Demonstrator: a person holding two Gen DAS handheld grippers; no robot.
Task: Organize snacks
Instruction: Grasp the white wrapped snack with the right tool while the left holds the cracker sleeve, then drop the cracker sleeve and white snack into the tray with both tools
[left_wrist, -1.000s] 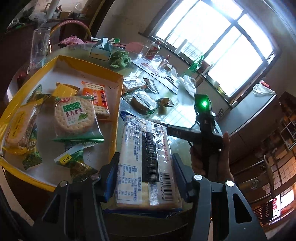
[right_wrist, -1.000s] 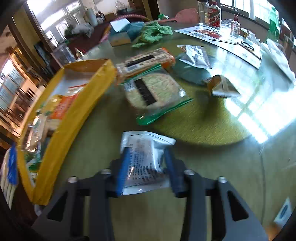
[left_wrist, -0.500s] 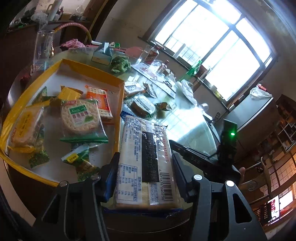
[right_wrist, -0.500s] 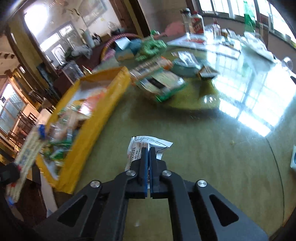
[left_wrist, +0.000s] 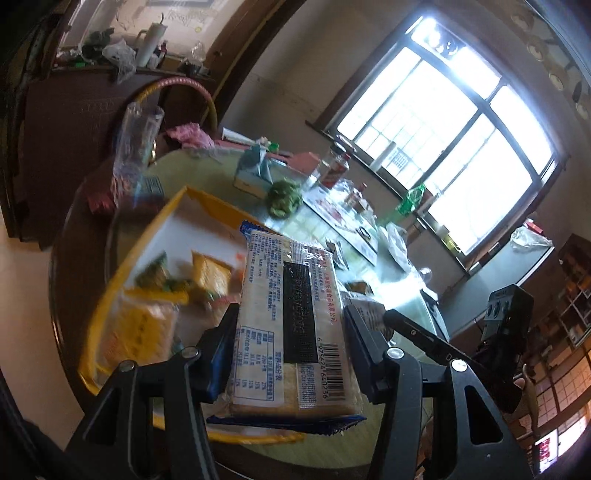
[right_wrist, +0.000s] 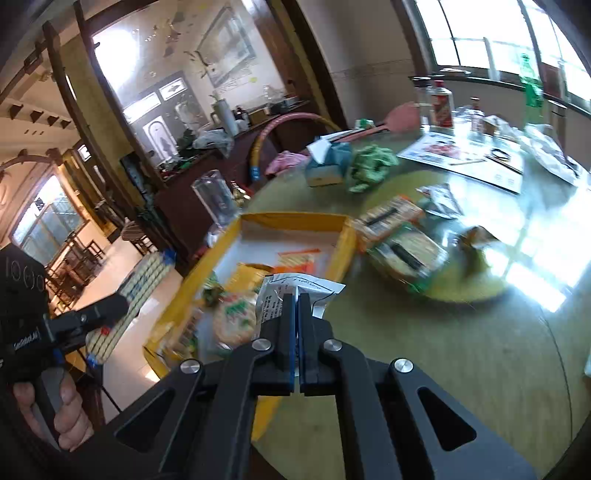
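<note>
My left gripper is shut on a long cracker pack with a barcode and blue wrapper ends, held in the air over the near edge of the yellow tray. That pack also shows at the left of the right wrist view. My right gripper is shut on a thin white snack packet, lifted above the table beside the yellow tray. The tray holds several snack packs, among them a round cracker pack.
More snacks lie on the green turntable: a long orange cracker pack, a round cracker pack, small foil packets. A tissue box, green cloth, bottles and a clear jug stand farther back.
My right gripper closed on the white packet, lifted it off the table and carried it left toward the tray. My left gripper rose and tilted with the long cracker pack.
</note>
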